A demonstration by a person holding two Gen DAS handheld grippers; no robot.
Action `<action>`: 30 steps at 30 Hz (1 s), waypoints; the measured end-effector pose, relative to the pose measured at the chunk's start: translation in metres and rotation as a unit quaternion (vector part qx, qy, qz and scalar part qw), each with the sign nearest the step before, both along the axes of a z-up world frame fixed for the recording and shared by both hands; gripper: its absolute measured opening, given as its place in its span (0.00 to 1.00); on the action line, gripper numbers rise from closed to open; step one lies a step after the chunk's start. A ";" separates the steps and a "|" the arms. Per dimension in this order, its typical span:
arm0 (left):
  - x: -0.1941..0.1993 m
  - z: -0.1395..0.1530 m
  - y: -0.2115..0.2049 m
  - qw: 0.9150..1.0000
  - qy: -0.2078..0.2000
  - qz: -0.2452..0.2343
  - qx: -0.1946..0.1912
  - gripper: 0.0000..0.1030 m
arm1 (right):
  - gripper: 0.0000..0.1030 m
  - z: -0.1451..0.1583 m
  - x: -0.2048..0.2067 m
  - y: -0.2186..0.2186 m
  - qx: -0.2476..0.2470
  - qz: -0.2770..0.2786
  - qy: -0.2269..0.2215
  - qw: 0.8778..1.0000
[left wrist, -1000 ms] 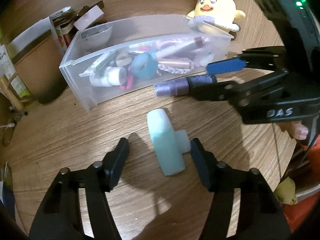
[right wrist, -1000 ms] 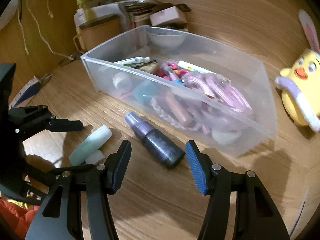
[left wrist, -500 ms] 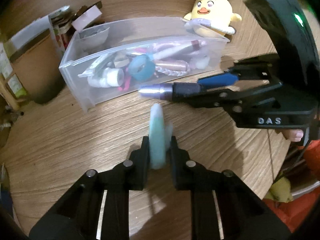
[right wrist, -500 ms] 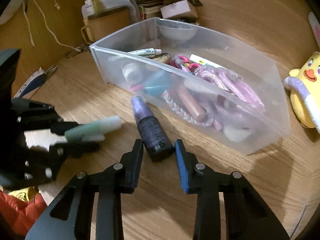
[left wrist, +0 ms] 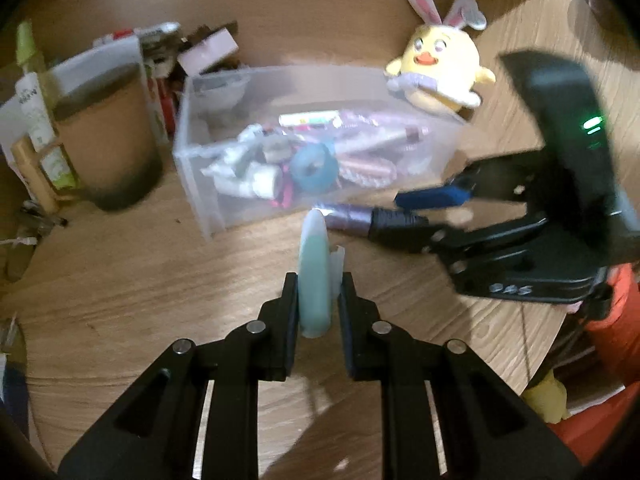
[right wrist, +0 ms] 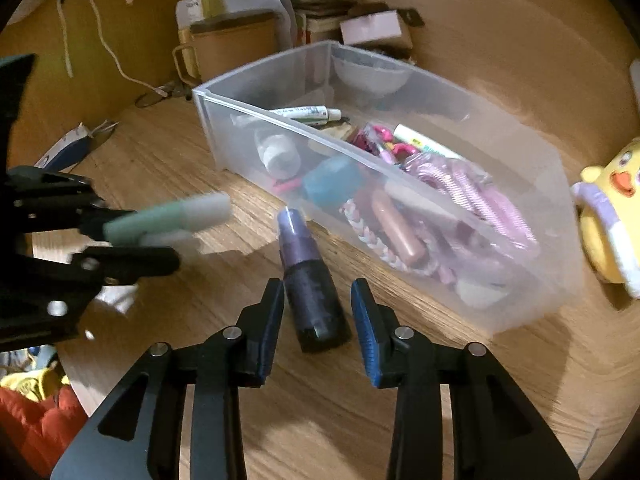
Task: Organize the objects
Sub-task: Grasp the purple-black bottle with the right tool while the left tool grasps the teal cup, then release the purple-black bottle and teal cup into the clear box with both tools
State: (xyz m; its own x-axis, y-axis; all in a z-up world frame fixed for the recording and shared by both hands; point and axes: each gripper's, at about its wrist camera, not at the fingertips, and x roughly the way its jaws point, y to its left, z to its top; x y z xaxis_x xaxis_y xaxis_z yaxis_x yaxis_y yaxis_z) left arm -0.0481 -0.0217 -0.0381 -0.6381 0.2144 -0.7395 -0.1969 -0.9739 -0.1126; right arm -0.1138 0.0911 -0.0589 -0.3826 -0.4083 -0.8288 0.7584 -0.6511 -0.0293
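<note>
My left gripper [left wrist: 317, 300] is shut on a pale green bottle [left wrist: 315, 276] and holds it above the wooden table; it also shows in the right wrist view [right wrist: 168, 216]. My right gripper [right wrist: 318, 312] is shut on a dark purple bottle [right wrist: 308, 280], lifted off the table, which also shows in the left wrist view [left wrist: 360, 218]. A clear plastic bin [right wrist: 400, 168] full of small items stands just beyond both bottles, and also shows in the left wrist view [left wrist: 200, 184].
A yellow plush chick [left wrist: 440, 72] sits at the bin's right end. A brown mug [left wrist: 104, 136], tubes and boxes [right wrist: 372, 28] crowd the back left. The table edge curves away at the right [left wrist: 552, 344].
Both grippers closed on their bottles and lifted them off the table, moving up and toward the bin. The right jaws look a little wider than half a second ago.
</note>
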 end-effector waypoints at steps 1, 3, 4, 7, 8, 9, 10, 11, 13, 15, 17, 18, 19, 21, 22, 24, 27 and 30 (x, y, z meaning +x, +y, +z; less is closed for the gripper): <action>0.000 0.004 -0.003 1.000 0.006 0.004 0.001 0.17 | 0.31 -0.003 -0.003 -0.002 -0.003 0.000 -0.007 1.000; 0.000 0.010 -0.008 1.000 0.016 0.012 0.004 0.17 | 0.27 -0.007 -0.006 -0.004 -0.007 0.001 -0.018 1.000; -0.001 0.015 -0.011 1.000 0.023 0.018 0.007 0.17 | 0.26 -0.007 -0.005 -0.004 -0.011 0.002 -0.019 1.000; -0.002 0.024 -0.018 0.999 0.038 0.028 0.016 0.17 | 0.23 -0.004 0.000 -0.001 -0.024 0.003 -0.016 1.000; -0.003 0.028 -0.020 0.998 0.044 0.032 0.019 0.17 | 0.23 -0.002 0.003 0.000 -0.027 0.002 -0.010 1.000; -0.004 0.031 -0.022 0.998 0.049 0.034 0.021 0.18 | 0.23 0.003 0.007 0.002 -0.033 -0.001 0.000 0.999; -0.006 0.035 -0.023 0.998 0.053 0.036 0.025 0.18 | 0.23 0.007 0.010 0.004 -0.038 -0.001 0.006 0.999; -0.007 0.039 -0.025 0.997 0.058 0.037 0.030 0.18 | 0.23 0.011 0.013 0.006 -0.044 -0.001 0.013 0.999; -0.010 0.045 -0.027 0.996 0.067 0.042 0.033 0.18 | 0.23 0.025 0.019 0.012 -0.058 -0.005 0.035 0.998; -0.014 0.052 -0.029 0.995 0.077 0.048 0.036 0.18 | 0.23 0.040 0.022 0.019 -0.075 -0.012 0.054 0.996; -0.018 0.057 -0.031 0.994 0.084 0.053 0.040 0.18 | 0.23 0.052 0.022 0.024 -0.090 -0.018 0.065 0.994; -0.021 0.059 -0.032 0.994 0.087 0.054 0.042 0.18 | 0.23 0.061 0.022 0.028 -0.102 -0.026 0.074 0.992; -0.024 0.062 -0.033 0.993 0.090 0.058 0.045 0.18 | 0.23 0.066 0.020 0.032 -0.112 -0.030 0.078 0.990; -0.030 0.066 -0.034 0.993 0.094 0.061 0.047 0.18 | 0.23 0.076 0.015 0.035 -0.127 -0.038 0.084 0.988; -0.033 0.068 -0.034 0.992 0.096 0.063 0.047 0.18 | 0.23 0.081 0.011 0.037 -0.135 -0.046 0.087 0.986; -0.042 0.070 -0.035 0.992 0.096 0.064 0.052 0.18 | 0.23 0.089 0.003 0.039 -0.152 -0.057 0.088 0.983; -0.053 0.070 -0.035 0.992 0.090 0.064 0.053 0.18 | 0.23 0.095 -0.009 0.044 -0.171 -0.076 0.084 0.979; -0.066 0.067 -0.032 0.993 0.083 0.062 0.050 0.18 | 0.23 0.094 -0.024 0.044 -0.178 -0.093 0.075 0.977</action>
State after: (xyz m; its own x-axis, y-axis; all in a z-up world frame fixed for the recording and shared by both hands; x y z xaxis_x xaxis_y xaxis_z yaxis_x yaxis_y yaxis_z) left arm -0.1142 -0.0539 0.0285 -0.7755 0.1932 -0.6011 -0.0992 -0.9775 -0.1862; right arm -0.1374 0.1347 0.0351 -0.5832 -0.5723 -0.5764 0.6312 -0.7660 0.1219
